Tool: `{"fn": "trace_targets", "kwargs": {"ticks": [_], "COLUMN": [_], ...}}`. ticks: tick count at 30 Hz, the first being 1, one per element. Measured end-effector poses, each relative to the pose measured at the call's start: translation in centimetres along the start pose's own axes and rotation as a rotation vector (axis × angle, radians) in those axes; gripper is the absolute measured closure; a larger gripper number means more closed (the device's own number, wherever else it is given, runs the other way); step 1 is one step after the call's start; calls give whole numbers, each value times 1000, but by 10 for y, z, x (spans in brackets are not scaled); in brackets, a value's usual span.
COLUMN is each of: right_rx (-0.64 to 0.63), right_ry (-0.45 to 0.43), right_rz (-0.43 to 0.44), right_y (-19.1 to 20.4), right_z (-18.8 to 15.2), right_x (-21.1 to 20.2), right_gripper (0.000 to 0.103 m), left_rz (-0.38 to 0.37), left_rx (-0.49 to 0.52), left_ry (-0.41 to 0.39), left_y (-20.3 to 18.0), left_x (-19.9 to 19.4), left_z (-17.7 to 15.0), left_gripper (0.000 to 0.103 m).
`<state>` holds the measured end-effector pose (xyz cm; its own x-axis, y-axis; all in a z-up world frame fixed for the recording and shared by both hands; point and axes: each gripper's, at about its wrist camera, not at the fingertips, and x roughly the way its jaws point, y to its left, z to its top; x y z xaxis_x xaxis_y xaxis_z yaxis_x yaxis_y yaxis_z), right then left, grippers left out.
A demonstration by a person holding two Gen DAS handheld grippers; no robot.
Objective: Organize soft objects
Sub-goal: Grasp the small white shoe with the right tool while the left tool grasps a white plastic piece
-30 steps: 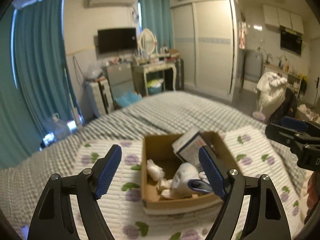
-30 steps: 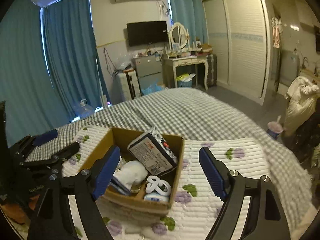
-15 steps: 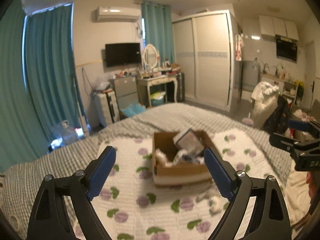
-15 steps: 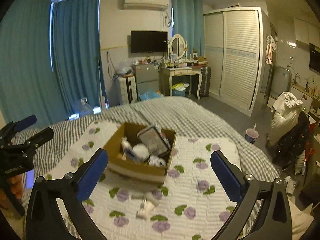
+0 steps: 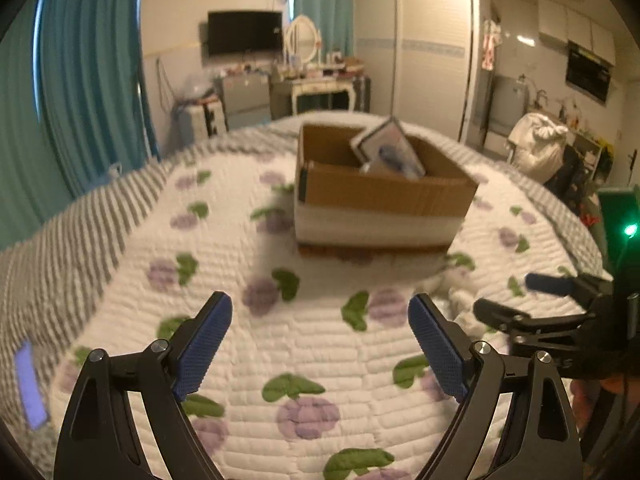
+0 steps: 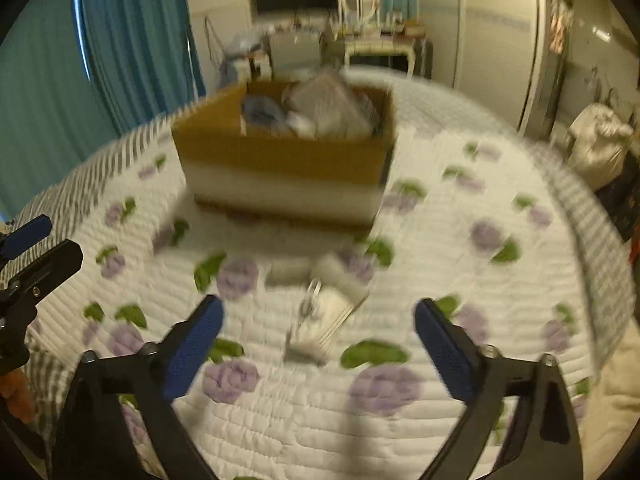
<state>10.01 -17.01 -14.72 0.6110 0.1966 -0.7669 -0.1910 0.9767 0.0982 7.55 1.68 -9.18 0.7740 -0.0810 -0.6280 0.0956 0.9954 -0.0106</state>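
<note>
A cardboard box [image 5: 384,196] stands on the flowered white quilt [image 5: 248,332], holding a flat packet [image 5: 390,152] and other soft items; it also shows in the right wrist view [image 6: 284,160]. A small white soft object with a metal ring [image 6: 320,320] lies on the quilt in front of the box, blurred. My right gripper [image 6: 318,344] is open, low over the quilt, with that object just ahead between its fingers. My left gripper [image 5: 320,344] is open and empty over bare quilt. The right gripper also shows in the left wrist view [image 5: 516,296], beside a white lump [image 5: 456,292].
The quilt lies on a grey checked bedspread [image 5: 80,216]. Teal curtains [image 5: 88,80] hang to the left. A dressing table [image 5: 320,88], a TV [image 5: 244,32] and a wardrobe [image 5: 420,52] stand beyond the bed. A white bag [image 5: 538,144] sits at the right.
Both grippers have dropped low and moved in toward the quilt; the box looks larger and is seen from the side. The right gripper has come close to the white object.
</note>
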Motion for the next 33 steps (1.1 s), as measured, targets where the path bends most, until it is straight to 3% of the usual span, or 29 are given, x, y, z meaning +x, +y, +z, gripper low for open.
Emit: {"fn": "trace_targets", "kwargs": {"ticks": [4,8,15,22,26,33], "right_rx": [20,37,68,102,117,149], "right_ry": [59,87,29,-58,-74,-65], "right_rz": [4,8,50,19,-3,2], "right_y": [-2,-3,-14,-52,-75,-98], "right_z": [-10,-20,-17,3,13,20], "right_x": [34,52,28,-1,2,24], "right_gripper": [32,67,71,71,71,71], "left_rz": [-2,-9,-28,-71,-131,-146], "left_rx": [-10,-25,-7,59,84,164], "left_ry": [20,56,105,126,160,212], "left_y": [-1,-1,-18,-61,-87,-117], "left_x": [18,32,42,61,88,128], "left_z": [-12,-17,-18,-4,5,6], "left_gripper": [12,12,12,14,14,18]}}
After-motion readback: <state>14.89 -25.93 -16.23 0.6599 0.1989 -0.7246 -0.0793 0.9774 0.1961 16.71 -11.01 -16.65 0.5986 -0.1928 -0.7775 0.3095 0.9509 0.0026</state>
